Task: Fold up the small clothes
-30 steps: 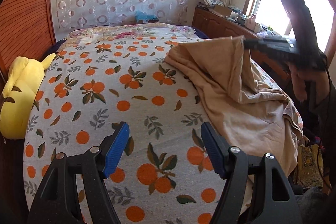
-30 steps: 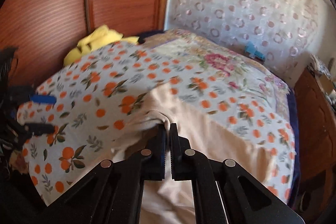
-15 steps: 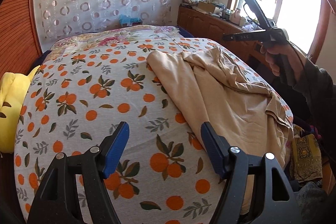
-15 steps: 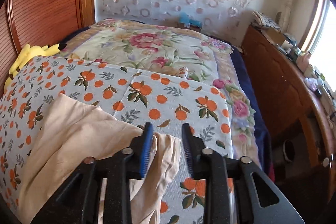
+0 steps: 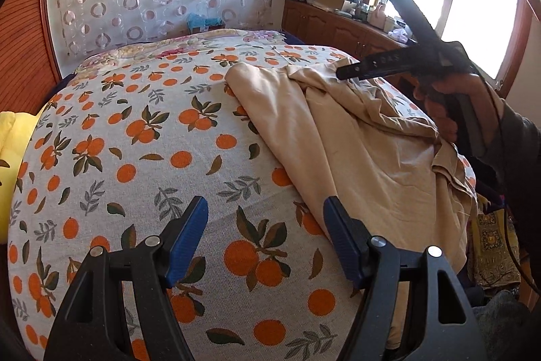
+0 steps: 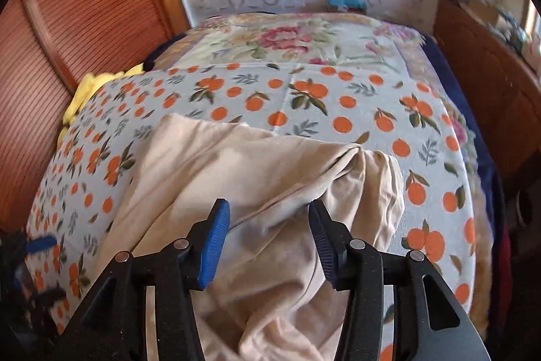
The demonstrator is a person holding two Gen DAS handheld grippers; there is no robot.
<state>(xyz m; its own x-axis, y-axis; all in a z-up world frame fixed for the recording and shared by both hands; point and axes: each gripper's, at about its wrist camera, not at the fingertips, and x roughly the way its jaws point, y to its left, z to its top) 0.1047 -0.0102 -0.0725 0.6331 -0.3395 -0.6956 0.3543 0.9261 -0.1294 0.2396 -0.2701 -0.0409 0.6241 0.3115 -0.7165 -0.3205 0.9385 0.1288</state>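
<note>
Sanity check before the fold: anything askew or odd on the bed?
The beige garment lies crumpled, not flat: bunched ridges near its far right corner, and its near edge hangs off the bed. Both the left gripper and right gripper are open, holding nothing.

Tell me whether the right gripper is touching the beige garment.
Cannot tell. In the right wrist view the right gripper has just been opening, pads clear, but the beige garment passes beneath it.

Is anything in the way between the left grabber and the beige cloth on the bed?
No, nothing visible. Only bare orange-print bedspread lies between the open left gripper and the beige cloth, whose near edge is beside its right finger.
</note>
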